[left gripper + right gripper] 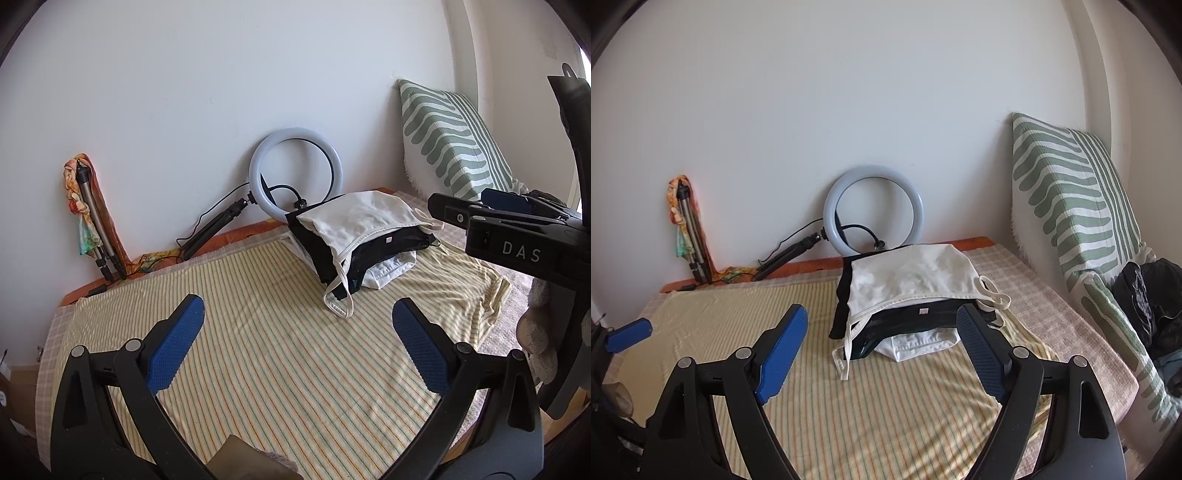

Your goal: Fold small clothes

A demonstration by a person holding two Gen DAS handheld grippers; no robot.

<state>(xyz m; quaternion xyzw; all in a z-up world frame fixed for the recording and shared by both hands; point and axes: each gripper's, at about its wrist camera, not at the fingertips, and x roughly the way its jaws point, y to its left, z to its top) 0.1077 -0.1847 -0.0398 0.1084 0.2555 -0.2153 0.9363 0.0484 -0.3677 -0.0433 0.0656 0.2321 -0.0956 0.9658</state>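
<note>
Both claws, left claw and right claw, spread before stacked folded clothes.

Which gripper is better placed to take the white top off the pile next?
Right. The right gripper is open and faces the white top on the pile head-on; the left gripper, also open, has it off to its right.

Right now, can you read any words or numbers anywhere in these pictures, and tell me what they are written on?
"DAS": white letters on the black body of the right tongs, seen from the left wrist camera.
Small white tag on the black garment in the clothes pile: too small to read.
No other readable words, numbers or signs in either view.
</note>
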